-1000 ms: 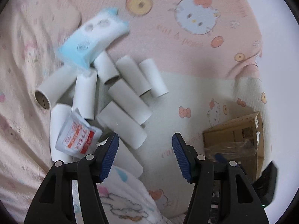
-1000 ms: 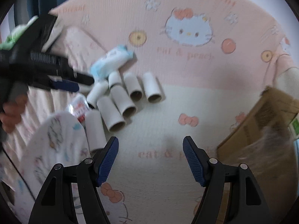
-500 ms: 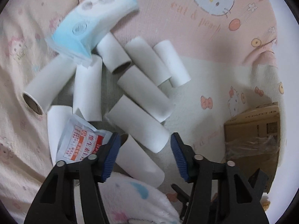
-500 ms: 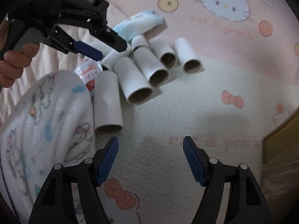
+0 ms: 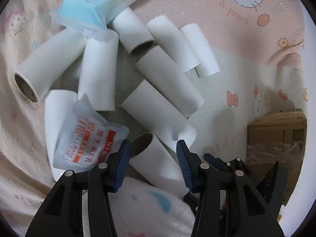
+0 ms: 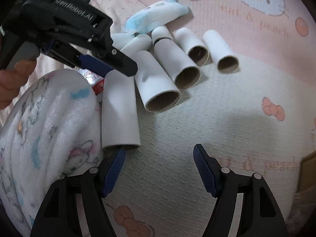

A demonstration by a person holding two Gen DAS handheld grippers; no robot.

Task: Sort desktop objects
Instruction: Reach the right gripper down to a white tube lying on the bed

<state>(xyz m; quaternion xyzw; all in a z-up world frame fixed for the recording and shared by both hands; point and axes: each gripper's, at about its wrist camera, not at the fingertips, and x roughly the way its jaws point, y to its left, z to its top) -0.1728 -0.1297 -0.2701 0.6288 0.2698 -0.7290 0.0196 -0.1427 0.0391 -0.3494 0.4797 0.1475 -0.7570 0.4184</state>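
Note:
Several white cardboard tubes lie in a heap on a pink and cream cartoon-print mat. My left gripper is open, its blue pads on either side of the nearest tube, apart from it. The same tube shows in the right wrist view, with the left gripper over its far end. A white packet with red print lies left of that tube. A light-blue tissue pack rests on the far tubes. My right gripper is open and empty, low over bare mat beside the near tube end.
A fluffy white blanket lies at the near left, against the nearest tube. A brown cardboard box with plastic wrap stands at the right. The right gripper's body sits just right of my left gripper.
Both grippers have moved forward and down toward the tube heap. My left gripper's jaws have narrowed and now straddle the nearest tube. My right gripper has come close to that tube's near end.

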